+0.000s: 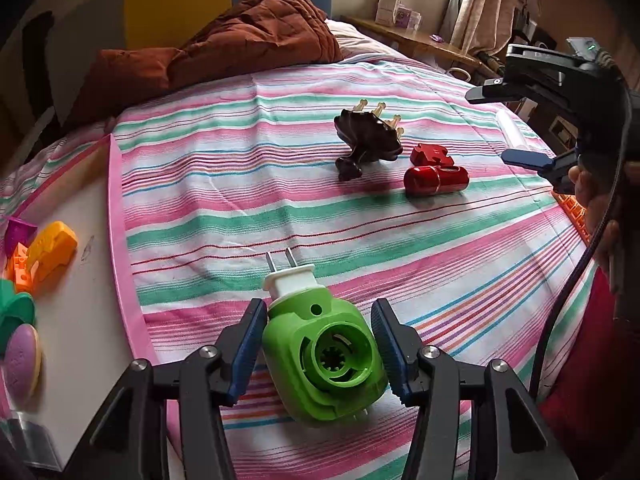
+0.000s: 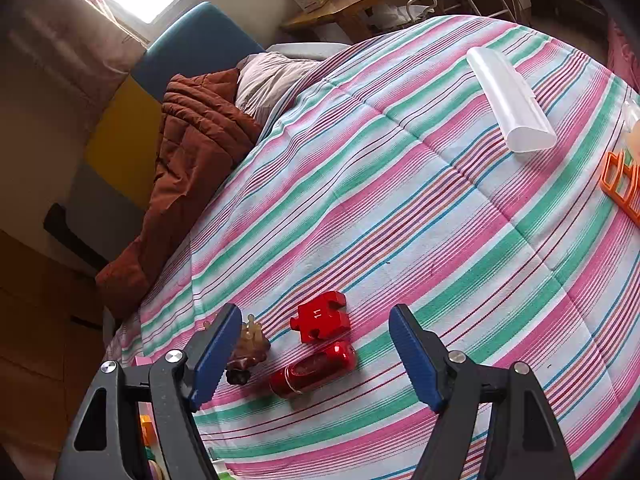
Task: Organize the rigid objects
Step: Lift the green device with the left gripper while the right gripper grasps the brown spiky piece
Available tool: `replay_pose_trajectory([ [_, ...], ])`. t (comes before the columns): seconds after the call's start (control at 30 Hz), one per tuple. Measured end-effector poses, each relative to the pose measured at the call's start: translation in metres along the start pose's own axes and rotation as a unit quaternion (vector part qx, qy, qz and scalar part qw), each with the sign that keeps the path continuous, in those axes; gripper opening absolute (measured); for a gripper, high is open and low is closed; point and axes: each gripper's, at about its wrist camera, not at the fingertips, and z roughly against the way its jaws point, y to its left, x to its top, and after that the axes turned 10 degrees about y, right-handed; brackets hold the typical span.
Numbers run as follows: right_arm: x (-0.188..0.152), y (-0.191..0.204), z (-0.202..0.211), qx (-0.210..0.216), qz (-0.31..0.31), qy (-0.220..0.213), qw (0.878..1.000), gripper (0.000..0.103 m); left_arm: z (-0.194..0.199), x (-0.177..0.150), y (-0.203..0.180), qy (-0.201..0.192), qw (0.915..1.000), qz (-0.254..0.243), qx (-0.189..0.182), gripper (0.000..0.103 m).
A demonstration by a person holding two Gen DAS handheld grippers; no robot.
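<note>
Green plug-in device [image 1: 320, 354] is clamped in the left gripper [image 1: 318, 352] above the striped bed [image 1: 240, 200]. Right gripper [image 2: 312, 360] is held apart, empty, over the red cylinder [image 2: 314, 368] and puzzle piece [image 2: 322, 316].

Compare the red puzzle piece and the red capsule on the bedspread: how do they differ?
The red puzzle piece is flat and blocky with interlocking tabs; the red capsule is a rounded cylinder. The puzzle piece has a matte face printed with a white 11; the capsule is glossy, with a window-like panel along its side. The piece lies farther up the striped bedspread, the capsule nearer the right tool. Both are red, lie close together, and sit untouched.
</note>
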Motion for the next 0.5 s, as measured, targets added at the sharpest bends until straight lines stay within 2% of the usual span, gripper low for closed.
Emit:
replay_pose_trajectory([
  [0.17,-0.003,0.009,-0.004,0.004,0.025,0.007,1.0,0.077,-0.011,-0.001,0.002,-0.014,0.9999,0.004,0.001,0.055],
  [0.3,-0.009,0.025,-0.01,0.017,0.066,0.025,0.997,0.077,-0.02,-0.008,-0.01,-0.036,0.9983,-0.025,0.037,0.053],
  [0.5,-0.019,0.047,-0.019,0.023,0.118,0.044,0.992,0.077,-0.023,-0.008,-0.006,-0.043,0.9987,-0.016,0.024,0.053],
])
